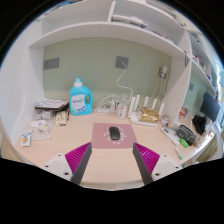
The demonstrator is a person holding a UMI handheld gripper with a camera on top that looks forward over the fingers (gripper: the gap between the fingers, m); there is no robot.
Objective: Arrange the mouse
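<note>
A dark mouse (pixel 114 133) lies on a pink mouse mat (pixel 103 138) on the light wooden desk (pixel 60 145). It sits a little beyond my gripper (pixel 111 160), roughly in line with the gap between the fingers. The fingers (pixel 80 163) are spread wide apart with their magenta pads facing inward and nothing between them. The gripper hovers over the desk's front part, short of the mat.
A blue detergent bottle (pixel 81 98) stands at the back left beside cluttered boxes (pixel 48 108). White bottles and a router (pixel 148 106) stand at the back right. More small items (pixel 185 133) crowd the right side. Shelves (pixel 120 20) hang above the wall.
</note>
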